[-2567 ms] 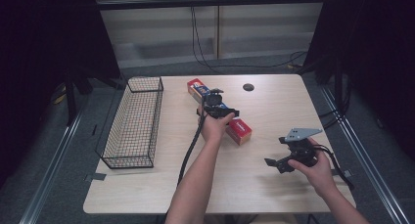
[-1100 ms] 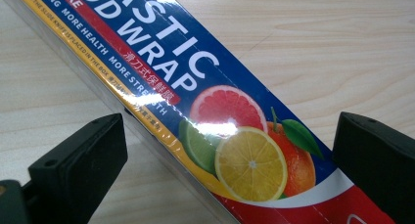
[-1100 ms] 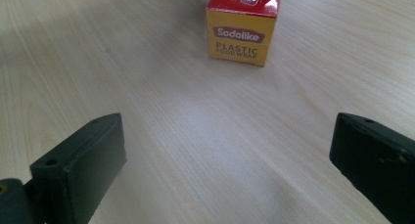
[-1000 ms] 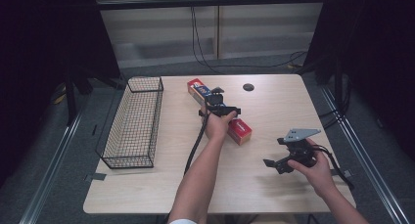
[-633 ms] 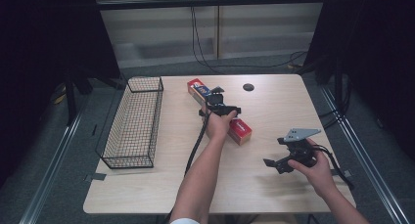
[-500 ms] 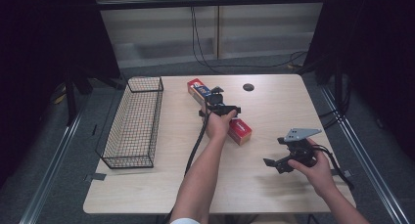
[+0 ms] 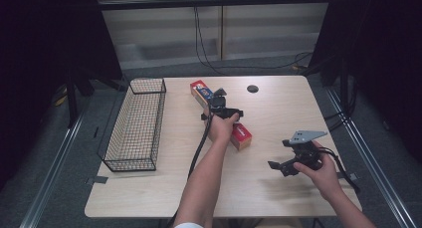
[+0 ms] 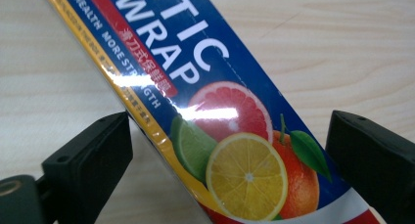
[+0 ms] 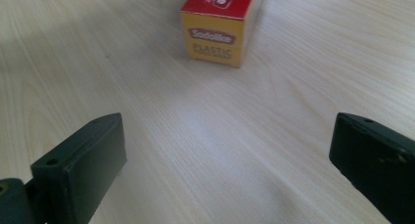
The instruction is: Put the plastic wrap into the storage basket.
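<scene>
My left gripper [image 7: 217, 99] sits over the box [image 7: 242, 135] at frame centre in the high view. Its jaws are wide, have just been closing a little, and straddle the box. In the left gripper view there is a gap between each jaw and the box [image 8: 215, 116], so no pinch yet. The box is long, glossy cardboard, blue top with citrus print, yellow edge, red end, lying diagonally on the pale wood table [image 7: 278, 198]. My right gripper [image 7: 278, 167], lower right, hovers with jaws wide and nothing between them. Its view shows the box end [image 9: 218, 31] at top centre. A black wire basket [image 7: 137, 128] stands at left.
</scene>
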A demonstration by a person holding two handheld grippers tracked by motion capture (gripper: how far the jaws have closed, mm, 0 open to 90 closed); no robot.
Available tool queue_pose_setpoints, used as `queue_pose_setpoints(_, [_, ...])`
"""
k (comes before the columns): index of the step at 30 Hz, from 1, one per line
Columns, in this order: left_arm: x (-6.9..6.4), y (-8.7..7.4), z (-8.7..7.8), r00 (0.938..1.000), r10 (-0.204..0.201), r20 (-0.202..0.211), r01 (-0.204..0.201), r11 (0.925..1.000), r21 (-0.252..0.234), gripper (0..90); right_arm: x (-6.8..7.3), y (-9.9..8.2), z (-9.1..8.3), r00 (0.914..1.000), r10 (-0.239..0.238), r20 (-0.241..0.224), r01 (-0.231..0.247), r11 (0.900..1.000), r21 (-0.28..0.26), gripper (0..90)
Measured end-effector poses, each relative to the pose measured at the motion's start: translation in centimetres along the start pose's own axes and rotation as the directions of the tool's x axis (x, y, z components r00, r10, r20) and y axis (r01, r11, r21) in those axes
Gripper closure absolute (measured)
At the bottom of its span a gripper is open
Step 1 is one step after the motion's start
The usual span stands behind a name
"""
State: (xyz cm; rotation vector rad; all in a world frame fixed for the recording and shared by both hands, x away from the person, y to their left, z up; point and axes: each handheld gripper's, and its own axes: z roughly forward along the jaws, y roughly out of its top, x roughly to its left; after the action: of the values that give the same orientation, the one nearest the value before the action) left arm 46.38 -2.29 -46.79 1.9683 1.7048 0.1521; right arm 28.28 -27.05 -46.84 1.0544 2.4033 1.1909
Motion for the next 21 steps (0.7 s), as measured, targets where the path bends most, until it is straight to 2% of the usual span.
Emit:
queue_pose_setpoints(4, [0.8,-0.1,-0.8,0.9997,0.022,-0.009,-0.021,0.9987,0.046,8.0,0.0,0.0,0.0,1.0000,0.001,0.002,-0.001,1.0000,0.002,0.0])
queue_pose_setpoints(8, [1.8,-0.5,-1.7,1.0000,0.003,-0.002,-0.003,0.9970,0.077,13.4,0.0,0.0,0.0,1.0000,-0.001,0.001,0.001,1.0000,0.004,0.1])
queue_pose_setpoints(15, [3.8,-0.8,-3.1,1.0000,-0.001,-0.006,0.002,0.9916,0.130,21.1,0.0,0.0,0.0,1.0000,0.007,0.000,-0.007,1.0000,-0.001,0.4])
queue_pose_setpoints(21, [5.1,-0.6,-3.8,0.9992,0.020,-0.035,-0.015,0.9896,0.143,24.8,0.0,0.1,0.1,1.0000,0.008,0.001,-0.008,1.0000,-0.002,0.5])
